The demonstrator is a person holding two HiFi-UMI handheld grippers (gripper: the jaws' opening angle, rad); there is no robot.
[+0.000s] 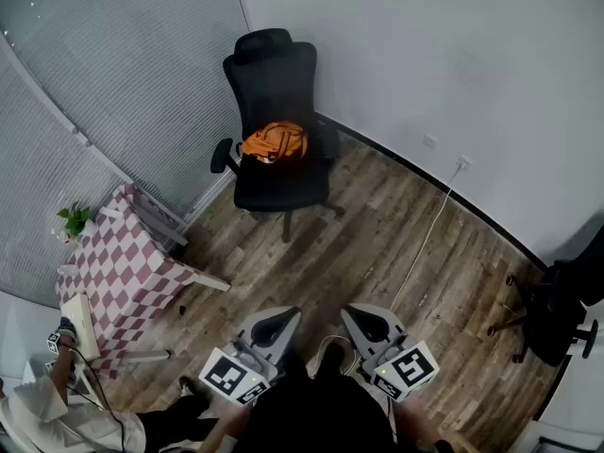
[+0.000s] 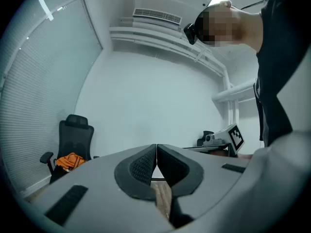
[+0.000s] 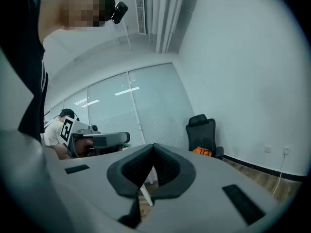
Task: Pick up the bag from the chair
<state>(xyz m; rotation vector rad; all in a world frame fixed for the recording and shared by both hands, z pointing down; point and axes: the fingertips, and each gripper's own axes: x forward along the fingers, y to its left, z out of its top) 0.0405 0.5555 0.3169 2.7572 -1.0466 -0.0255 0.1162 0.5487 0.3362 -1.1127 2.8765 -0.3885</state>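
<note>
The bag (image 1: 275, 142) was seen lying on the seat of the chair (image 1: 276, 78) in the corner, well apart from the left tongs (image 1: 268, 328) and right tongs (image 1: 370, 327), whose jaws were pressed together on nothing.

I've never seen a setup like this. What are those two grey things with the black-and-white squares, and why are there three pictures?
No robot: a person holds a left hand-held gripper and a right hand-held gripper. The downward picture comes from a camera on the person's head; the other two from cameras riding on each gripper. Both have jaws closed, holding nothing. Farther off, an orange bag lies on the seat of a black office chair, untouched.
</note>
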